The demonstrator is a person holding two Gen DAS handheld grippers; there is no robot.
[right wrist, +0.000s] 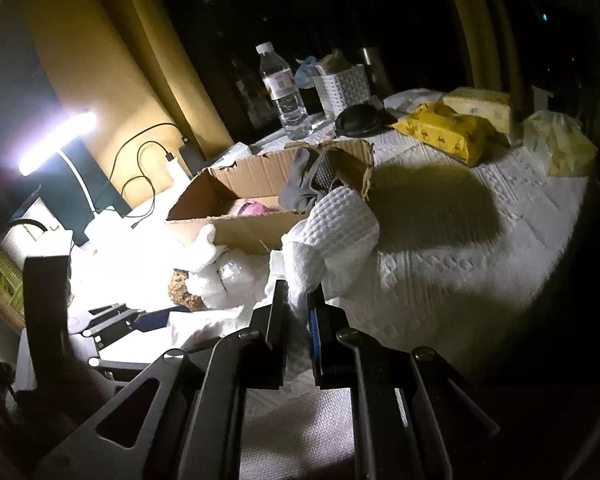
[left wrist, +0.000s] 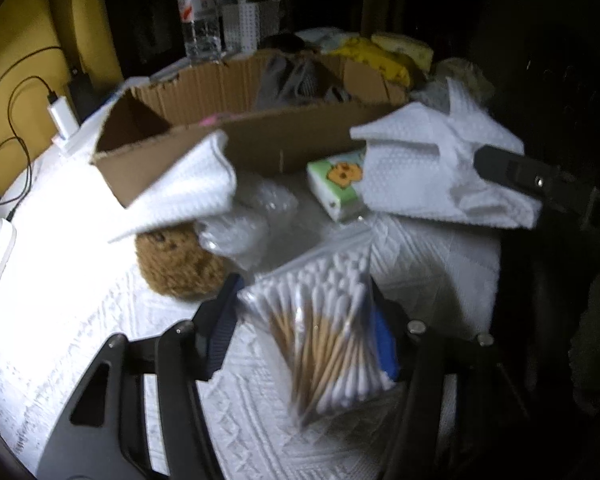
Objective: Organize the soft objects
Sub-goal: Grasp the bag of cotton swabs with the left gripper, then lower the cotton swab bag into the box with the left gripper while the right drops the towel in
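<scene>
Left fingers (left wrist: 300, 320) clamp cotton-swab bag (left wrist: 320, 320); right fingers (right wrist: 298, 320) pinch white towel (right wrist: 332, 232).

A white quilted tabletop (left wrist: 80, 300) carries a cardboard box (left wrist: 260, 140) centre, brown plush toy (left wrist: 176, 264) nearby, water bottle (left wrist: 199, 12) far, tissue pack (left wrist: 340, 184).

Looks like a home room at night: tabletop (right wrist: 480, 240) w/ white quilted cover, desk lamp (right wrist: 56, 140), charger + cable (left wrist: 62, 114), water bottle (right wrist: 282, 90), tissue packs (right wrist: 444, 130), cardboard box (right wrist: 236, 208) of clothes.
</scene>
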